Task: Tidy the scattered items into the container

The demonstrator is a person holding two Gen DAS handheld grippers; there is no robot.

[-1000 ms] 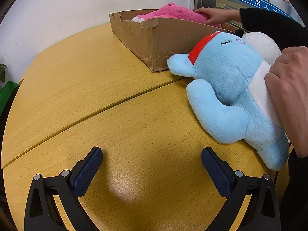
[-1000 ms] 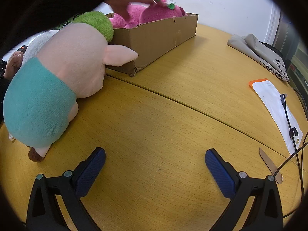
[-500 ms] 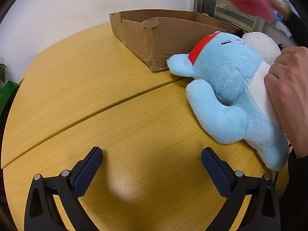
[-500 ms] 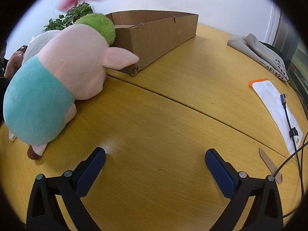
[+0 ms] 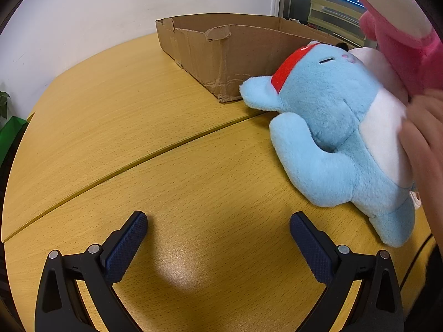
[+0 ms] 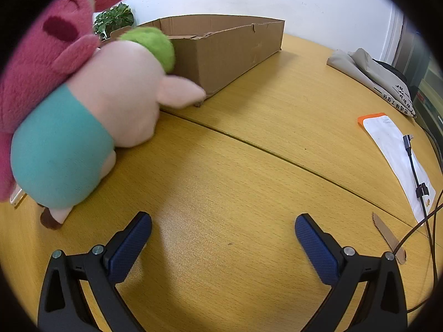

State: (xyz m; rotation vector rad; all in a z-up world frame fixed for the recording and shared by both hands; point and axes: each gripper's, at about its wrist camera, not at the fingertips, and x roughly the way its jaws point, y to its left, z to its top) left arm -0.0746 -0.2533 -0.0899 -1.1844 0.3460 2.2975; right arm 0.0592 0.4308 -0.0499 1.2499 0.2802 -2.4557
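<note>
A brown cardboard box (image 5: pixel 229 55) stands at the back of the yellow wooden table (image 5: pixel 138 138); it also shows in the right wrist view (image 6: pixel 229 49). A light blue plush with a red band (image 5: pixel 332 127) lies by the box, a bare hand (image 5: pixel 423 149) on it. A pink plush (image 5: pixel 401 27) hangs above it at the right edge. In the right wrist view a pig plush in teal (image 6: pixel 91 121) lies by the box, the pink plush (image 6: pixel 49 52) behind it. My left gripper (image 5: pixel 218 235) and right gripper (image 6: pixel 223 235) are open, empty, low over the table.
A folded grey cloth (image 6: pixel 371 77) lies at the far right. A white and orange envelope (image 6: pixel 396 152) with a black cable (image 6: pixel 418 182) over it and a cardboard scrap (image 6: pixel 387 238) lie to the right. A green plant (image 6: pixel 113 22) stands behind the box.
A hand lifted the pink plush out of the box and brought it over beside the other plushes. Both grippers have stayed still and open.
</note>
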